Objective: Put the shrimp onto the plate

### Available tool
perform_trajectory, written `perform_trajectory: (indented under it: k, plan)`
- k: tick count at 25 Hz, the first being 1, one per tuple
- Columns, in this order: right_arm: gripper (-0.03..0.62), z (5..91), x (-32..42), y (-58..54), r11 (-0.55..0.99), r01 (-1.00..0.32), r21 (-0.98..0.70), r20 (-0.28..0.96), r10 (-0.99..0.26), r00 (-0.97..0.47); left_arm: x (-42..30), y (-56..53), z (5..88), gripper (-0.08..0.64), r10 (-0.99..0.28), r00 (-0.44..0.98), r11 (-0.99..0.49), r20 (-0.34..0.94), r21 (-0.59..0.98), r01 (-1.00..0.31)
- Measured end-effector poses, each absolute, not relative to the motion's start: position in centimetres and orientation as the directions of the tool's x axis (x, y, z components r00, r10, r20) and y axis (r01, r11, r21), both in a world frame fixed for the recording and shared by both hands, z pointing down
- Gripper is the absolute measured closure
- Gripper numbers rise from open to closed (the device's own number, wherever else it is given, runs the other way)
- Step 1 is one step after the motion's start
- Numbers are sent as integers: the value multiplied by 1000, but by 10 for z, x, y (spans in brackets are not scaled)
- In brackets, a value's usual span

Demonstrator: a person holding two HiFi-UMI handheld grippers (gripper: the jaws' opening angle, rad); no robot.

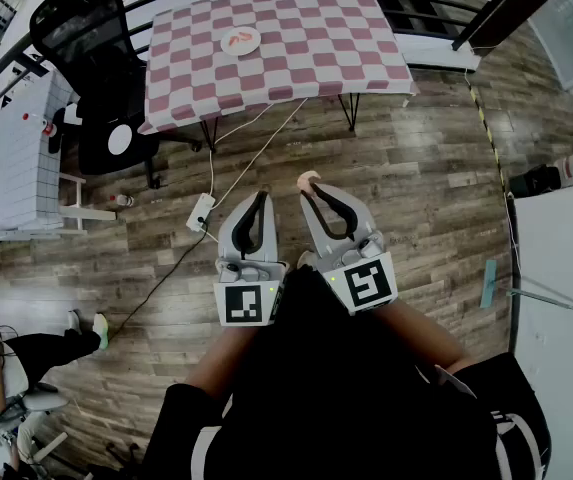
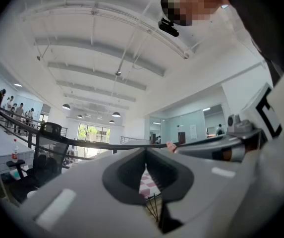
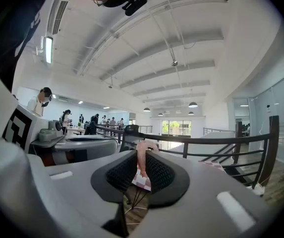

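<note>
Pink shrimp (image 1: pixel 308 179); pink-white checked tablecloth (image 1: pixel 296 38); plate (image 1: pixel 229 45) seemingly white.

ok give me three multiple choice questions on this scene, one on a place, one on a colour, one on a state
1. Where is the plate?
A on the checked table
B on a shelf
C in a sink

2. The tablecloth checks are
A blue and white
B pink and white
C green and yellow

3. The right gripper is
A open and empty
B shut on the shrimp
C out of view

Answers: 1 A, the head view shows it on the cloth; 2 B, the squares are pink and white; 3 B, the shrimp is pinched between its jaws.
</note>
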State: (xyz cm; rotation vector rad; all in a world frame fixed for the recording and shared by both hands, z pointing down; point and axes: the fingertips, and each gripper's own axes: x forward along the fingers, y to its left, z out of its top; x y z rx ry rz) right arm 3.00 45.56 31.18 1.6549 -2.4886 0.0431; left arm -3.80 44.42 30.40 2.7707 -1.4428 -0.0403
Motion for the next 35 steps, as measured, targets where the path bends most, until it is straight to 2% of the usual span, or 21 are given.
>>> perform_trajectory:
  k: [3,19,35]
  plan:
    - [540,311,32,455,396,-917,55,132,-913,-386,-36,442,302,551,-824,564,-566,-51,21,-824]
    - [537,313,56,465,400,-916,8,103,-912,-398,-18,451,307,551,-832,553,-554,-43,9,-832]
    - [537,328,81,461,361,-932,-11,140,-923,-359,-20,428,314,551,-849,527,-528,-27,12,-849]
